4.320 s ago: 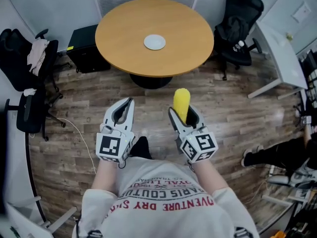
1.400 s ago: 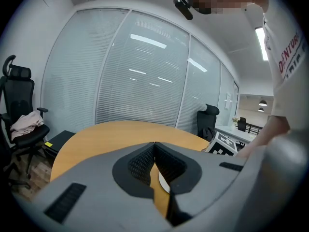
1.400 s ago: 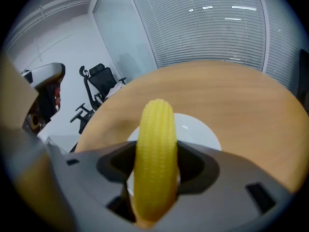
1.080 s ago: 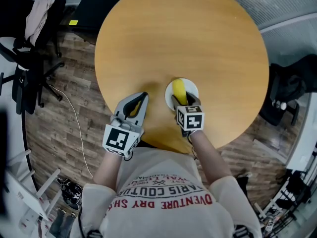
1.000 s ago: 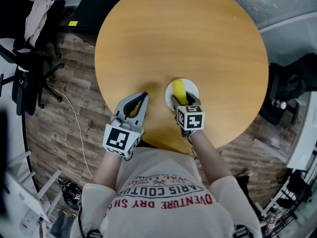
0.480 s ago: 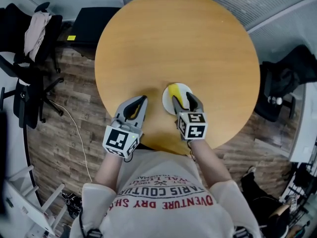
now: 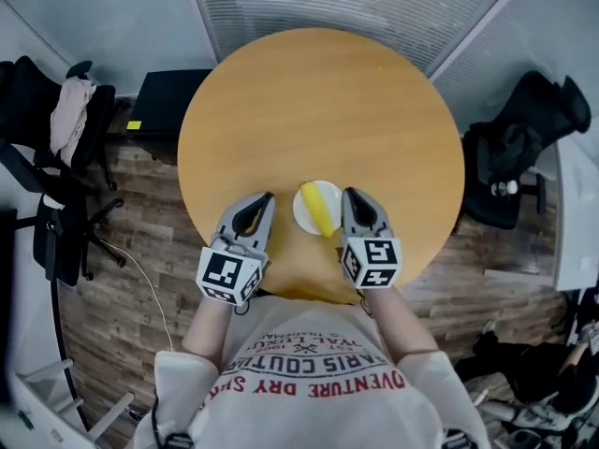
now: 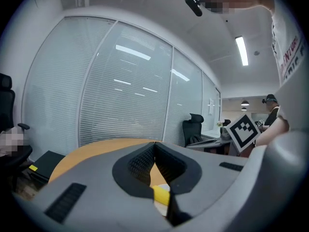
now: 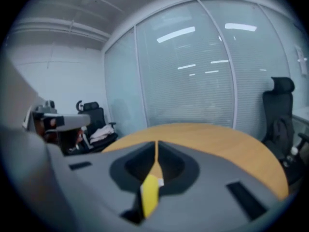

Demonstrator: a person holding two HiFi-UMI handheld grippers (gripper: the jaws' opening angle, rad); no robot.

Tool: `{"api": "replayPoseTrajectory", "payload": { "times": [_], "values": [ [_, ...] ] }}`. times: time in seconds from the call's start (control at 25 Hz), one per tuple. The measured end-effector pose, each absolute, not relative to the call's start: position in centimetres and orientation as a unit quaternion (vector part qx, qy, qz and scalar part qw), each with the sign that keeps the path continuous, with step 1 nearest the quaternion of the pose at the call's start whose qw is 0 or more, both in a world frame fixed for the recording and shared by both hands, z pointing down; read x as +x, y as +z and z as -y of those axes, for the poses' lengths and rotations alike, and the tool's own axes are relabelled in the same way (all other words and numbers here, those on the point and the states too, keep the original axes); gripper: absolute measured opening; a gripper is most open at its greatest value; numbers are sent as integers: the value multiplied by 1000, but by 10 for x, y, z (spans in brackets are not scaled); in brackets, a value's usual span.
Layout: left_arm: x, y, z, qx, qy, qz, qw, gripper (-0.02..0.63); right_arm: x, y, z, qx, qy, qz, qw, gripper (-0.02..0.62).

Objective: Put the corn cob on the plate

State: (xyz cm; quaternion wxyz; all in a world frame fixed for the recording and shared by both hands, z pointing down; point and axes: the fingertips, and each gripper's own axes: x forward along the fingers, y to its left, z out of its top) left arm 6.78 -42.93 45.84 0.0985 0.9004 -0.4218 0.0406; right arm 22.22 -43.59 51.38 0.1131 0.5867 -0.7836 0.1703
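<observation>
Corn cob (image 7: 318,208): it is seen lying on the plate, set slantwise across it, with its near end reaching about to the rim; it is touched by no jaw and held by nothing.
Plate (image 7: 299,215): a small white plate is set on the round wooden table (image 7: 318,101); the table's near edge lies close behind the plate on the person's side.
Left gripper (image 7: 260,199): it is held just beside the plate, on the plate's left. Its jaws are pressed together and nothing is caught between them. In the left gripper view only a bit of yellow cob is seen, low down past the closed tips.
Right gripper (image 7: 354,196): it is held just beside the plate, on the plate's right. Its jaws are clenched tip to tip and empty. In the right gripper view the cob is seen below them, apart from the pads.
Height over the plate: both gripper views are aimed across the tabletop toward the glass wall and not down at the plate, so both tools are judged to be raised clear of it.
Done: the placing itself is judged complete, since the cob rests on the plate and is gripped by neither tool.
Left to do: nothing of the task proper can be made out as unfinished. At most, the grippers are to be drawn away from the plate.
Risk: a rounded cob set slantwise may roll toward the rim if the plate is knocked.
</observation>
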Motion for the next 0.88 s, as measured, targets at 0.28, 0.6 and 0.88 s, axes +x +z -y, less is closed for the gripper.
{"api": "replayPoseTrajectory", "payload": {
  "times": [0.28, 0.6, 0.88],
  "values": [
    [83, 427, 430, 907, 34, 414, 64, 34, 237, 452, 418, 596, 95, 793, 82, 38],
    [110, 395, 433, 918, 19, 395, 29, 34, 248, 426, 409, 605, 73, 791, 58, 38],
    [116, 392, 434, 918, 22, 395, 22, 34, 248, 425, 413, 597, 79, 796, 62, 32]
  ]
}}
